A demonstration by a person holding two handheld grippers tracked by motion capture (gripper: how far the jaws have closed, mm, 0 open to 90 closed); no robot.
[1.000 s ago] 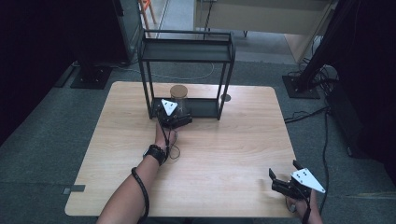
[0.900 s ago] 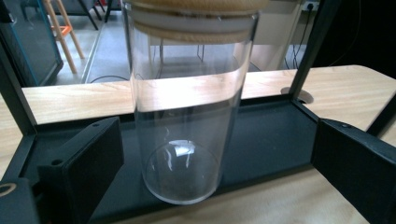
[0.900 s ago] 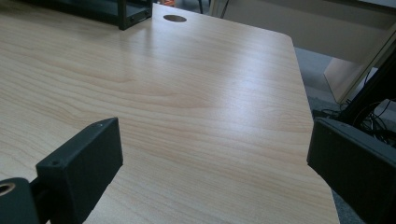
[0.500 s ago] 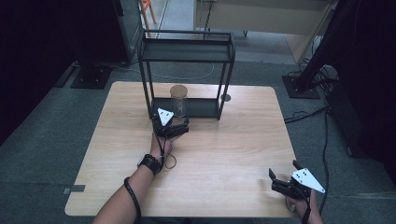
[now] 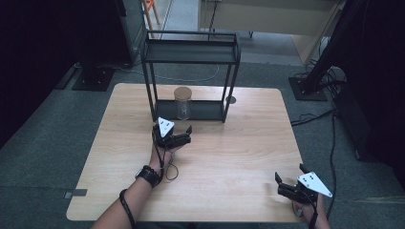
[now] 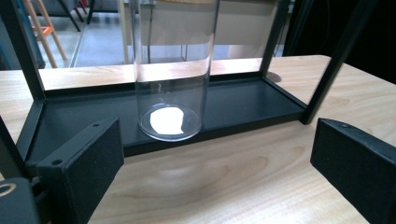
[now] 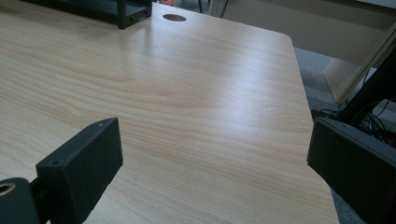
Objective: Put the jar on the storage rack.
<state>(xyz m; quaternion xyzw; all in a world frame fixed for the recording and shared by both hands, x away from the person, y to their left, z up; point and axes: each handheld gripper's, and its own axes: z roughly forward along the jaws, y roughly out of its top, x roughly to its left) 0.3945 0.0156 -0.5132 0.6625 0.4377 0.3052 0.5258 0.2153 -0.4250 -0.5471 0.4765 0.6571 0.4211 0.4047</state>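
A clear glass jar (image 5: 182, 103) with a wooden lid stands upright on the bottom tray of a black two-tier metal rack (image 5: 191, 53) at the table's far middle. In the left gripper view the jar (image 6: 172, 70) is just ahead, on the dark tray (image 6: 243, 100). My left gripper (image 5: 173, 133) is open, a short way in front of the rack, with nothing between its jaws. My right gripper (image 5: 289, 180) is open near the table's front right corner, over bare wood.
The light wooden table (image 5: 239, 152) has a round cable hole (image 5: 231, 99) beside the rack's right leg; the hole (image 7: 174, 17) also shows in the right gripper view. Cables (image 5: 329, 114) and dark stands lie on the floor to the right.
My left gripper has drawn back from the rack toward the person, leaving the jar standing on the bottom tray. The right gripper has stayed put.
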